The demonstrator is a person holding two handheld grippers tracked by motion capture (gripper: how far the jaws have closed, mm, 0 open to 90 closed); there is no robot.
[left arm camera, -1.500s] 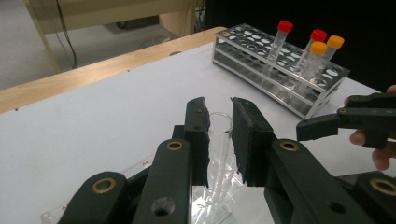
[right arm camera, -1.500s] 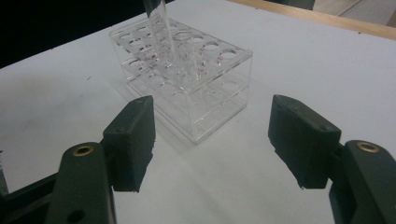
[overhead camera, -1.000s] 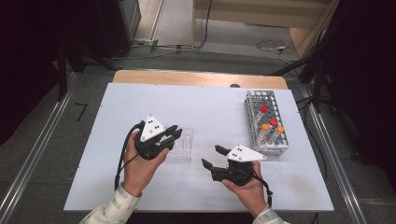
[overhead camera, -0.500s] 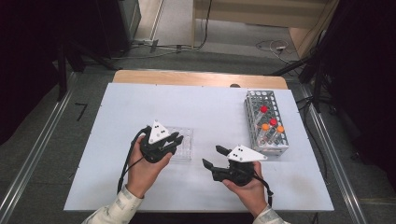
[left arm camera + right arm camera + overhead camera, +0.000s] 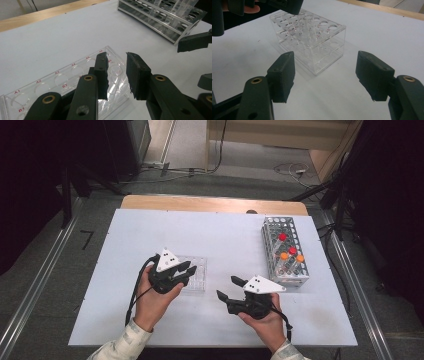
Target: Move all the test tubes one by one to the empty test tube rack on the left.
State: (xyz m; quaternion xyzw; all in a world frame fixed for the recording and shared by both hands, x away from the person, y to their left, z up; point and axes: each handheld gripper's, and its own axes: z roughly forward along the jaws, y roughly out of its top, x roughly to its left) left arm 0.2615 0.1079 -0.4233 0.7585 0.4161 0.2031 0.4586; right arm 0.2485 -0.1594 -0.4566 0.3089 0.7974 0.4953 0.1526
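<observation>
Hovering over the clear rack (image 5: 75, 75), your left gripper (image 5: 116, 75), jaws just parting around nothing, could nudge it sideways.

The near rack (image 5: 312, 45) is clear glossy plastic, smooth, with red printed labels. The far right rack (image 5: 284, 251) looks like shiny wire metal; its tubes carry matt red and orange caps. The table (image 5: 220, 235) is smooth, matt white, with a bare wooden strip (image 5: 210, 204) along the far edge. Both grippers' jaws are matt black plastic, the left gripper's pads (image 5: 136, 72) scuffed and rough.
</observation>
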